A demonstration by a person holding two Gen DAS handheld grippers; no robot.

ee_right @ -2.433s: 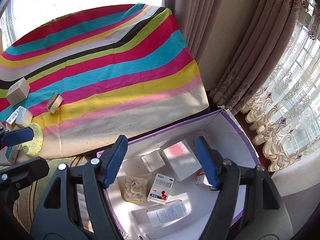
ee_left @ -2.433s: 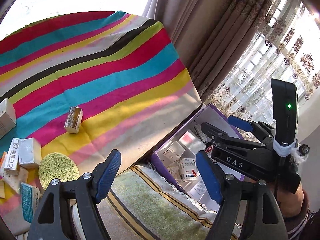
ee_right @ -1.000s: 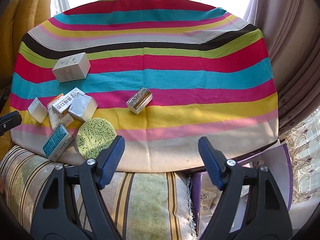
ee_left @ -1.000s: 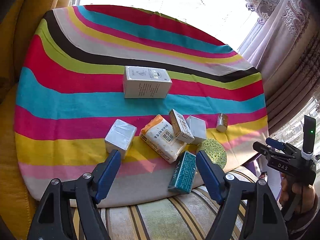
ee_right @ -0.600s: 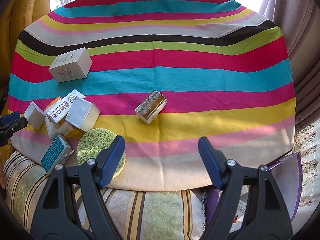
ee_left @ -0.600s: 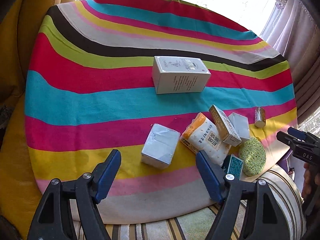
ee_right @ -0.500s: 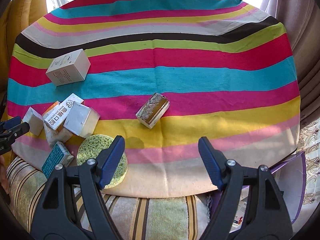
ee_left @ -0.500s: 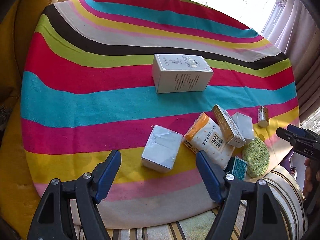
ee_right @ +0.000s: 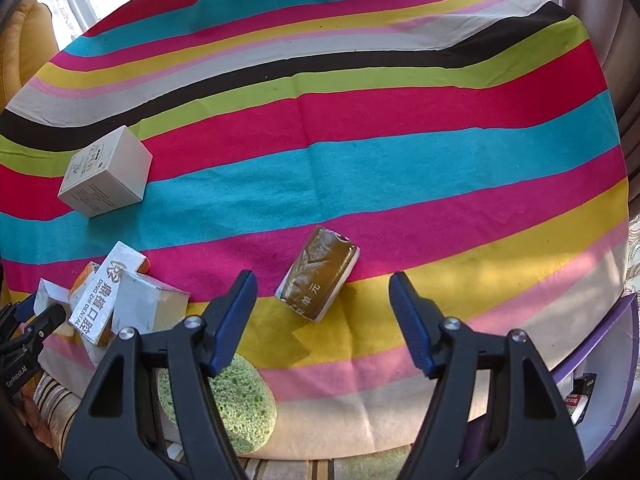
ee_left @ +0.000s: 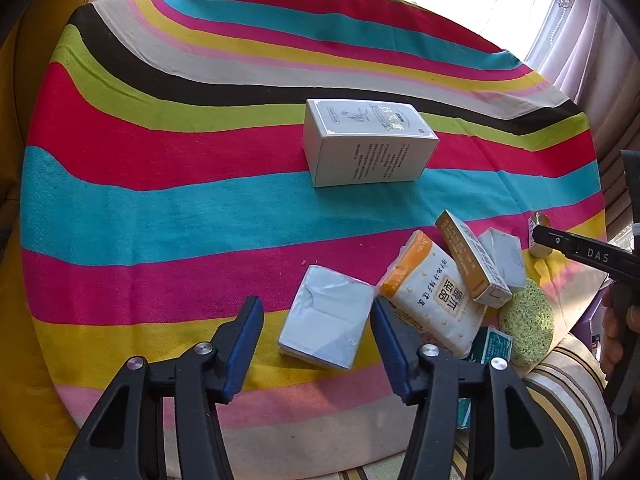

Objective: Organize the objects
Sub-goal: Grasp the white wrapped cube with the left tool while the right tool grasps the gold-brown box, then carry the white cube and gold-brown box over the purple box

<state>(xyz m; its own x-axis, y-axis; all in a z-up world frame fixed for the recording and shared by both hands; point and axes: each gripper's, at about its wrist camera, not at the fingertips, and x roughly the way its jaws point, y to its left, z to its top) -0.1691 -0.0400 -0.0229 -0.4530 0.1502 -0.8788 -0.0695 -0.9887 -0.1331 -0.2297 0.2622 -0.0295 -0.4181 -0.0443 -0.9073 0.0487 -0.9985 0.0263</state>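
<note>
My left gripper (ee_left: 316,344) is open, its jaws on either side of the near end of a small silver-wrapped pack (ee_left: 326,328) on the striped cloth. Beside it lie an orange-and-white tissue pack (ee_left: 430,300), a long white-and-orange box (ee_left: 472,258), another silver pack (ee_left: 504,258), a green sponge (ee_left: 528,322) and a teal box (ee_left: 490,346). A large white box (ee_left: 368,142) stands farther back. My right gripper (ee_right: 322,320) is open, just short of a brown-and-white pack (ee_right: 318,276).
The striped cloth (ee_right: 360,120) covers a round table. A purple-rimmed box (ee_right: 600,380) holding small items sits below the table's right edge. A striped cushion (ee_left: 560,384) lies under the near edge. Yellow upholstery (ee_left: 24,80) is at the left, curtains at the right.
Both grippers swung from the purple box to the table and moved in closer. The left now straddles the silver pack; the right has neared the brown pack.
</note>
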